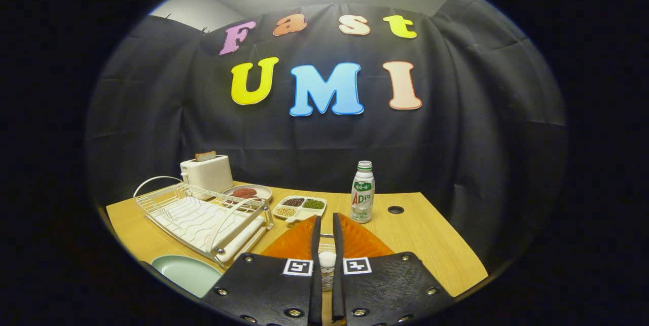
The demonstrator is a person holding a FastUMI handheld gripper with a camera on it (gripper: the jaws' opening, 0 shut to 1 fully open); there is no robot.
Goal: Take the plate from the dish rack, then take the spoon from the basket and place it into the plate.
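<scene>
**Spoon pinched above the basket, plate off to the left**

We see our gripper (324, 224) nearly closed, its fingers (315, 245) pinching a pale spoon (327, 265) handle between them. An orange basket (365, 242) lies just under and ahead of the fingers. The green plate (185, 271) sits on the table (426, 234), left of the fingers, beside the empty rack (203, 214).
</scene>
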